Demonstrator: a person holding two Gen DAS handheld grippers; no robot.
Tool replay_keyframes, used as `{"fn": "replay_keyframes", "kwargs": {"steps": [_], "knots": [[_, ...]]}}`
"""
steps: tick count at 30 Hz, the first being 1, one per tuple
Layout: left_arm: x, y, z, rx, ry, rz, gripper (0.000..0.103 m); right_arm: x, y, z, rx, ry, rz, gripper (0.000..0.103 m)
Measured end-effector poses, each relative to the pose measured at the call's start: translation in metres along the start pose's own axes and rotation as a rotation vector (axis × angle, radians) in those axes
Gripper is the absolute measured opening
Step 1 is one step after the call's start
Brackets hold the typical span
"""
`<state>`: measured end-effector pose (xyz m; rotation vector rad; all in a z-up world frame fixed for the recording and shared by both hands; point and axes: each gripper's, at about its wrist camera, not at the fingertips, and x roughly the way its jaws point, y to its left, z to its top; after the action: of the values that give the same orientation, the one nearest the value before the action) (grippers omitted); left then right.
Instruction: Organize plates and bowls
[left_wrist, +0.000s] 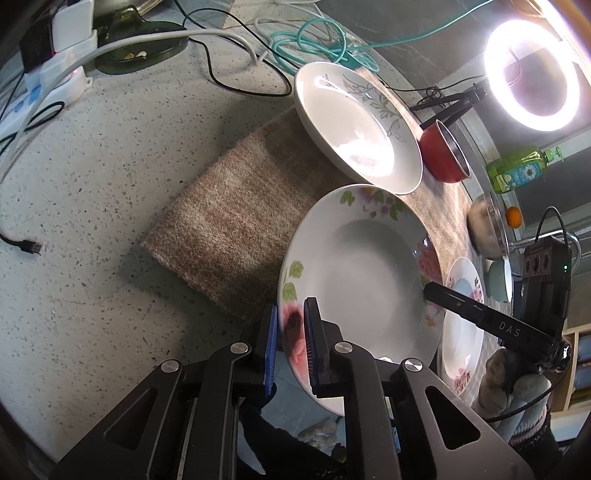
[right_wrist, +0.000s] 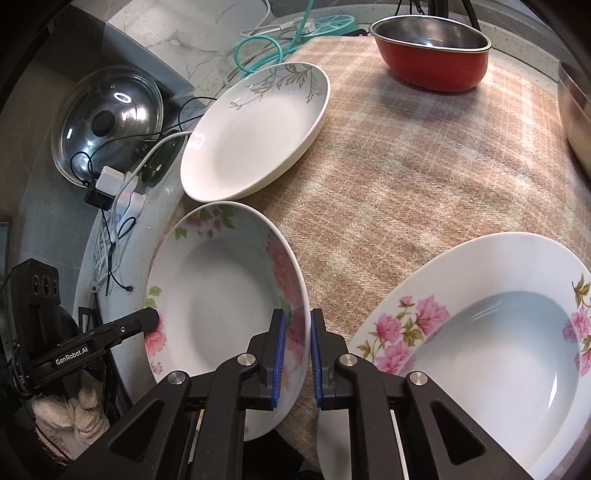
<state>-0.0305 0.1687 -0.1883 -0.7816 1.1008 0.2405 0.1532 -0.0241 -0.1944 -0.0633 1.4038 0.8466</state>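
A white soup plate with pink flowers is held tilted over the plaid mat by both grippers. My left gripper is shut on its left rim. My right gripper is shut on its right rim; it also shows in the left wrist view. A second pink-flowered plate lies on the mat to the right. A white plate with grey leaves lies at the mat's far end.
A red pot stands at the far edge of the mat. A metal bowl and a light blue bowl sit beyond. Cables, a power strip, a glass lid, a ring light and a soap bottle surround the mat.
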Motion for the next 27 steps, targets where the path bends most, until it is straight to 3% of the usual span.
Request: {"fn": "replay_keyframes", "kwargs": {"steps": [13,27], "knots": [[-0.014,-0.013,0.007,0.032,-0.031,-0.022,0.012,-0.018,-0.005,0.000,0.038,-0.039,0.024,0.012],[-0.001,-0.065,0.018,0.153,-0.011,-0.079,0.012,-0.058,-0.039,-0.018,0.154,-0.122,0.009,0.012]]}}
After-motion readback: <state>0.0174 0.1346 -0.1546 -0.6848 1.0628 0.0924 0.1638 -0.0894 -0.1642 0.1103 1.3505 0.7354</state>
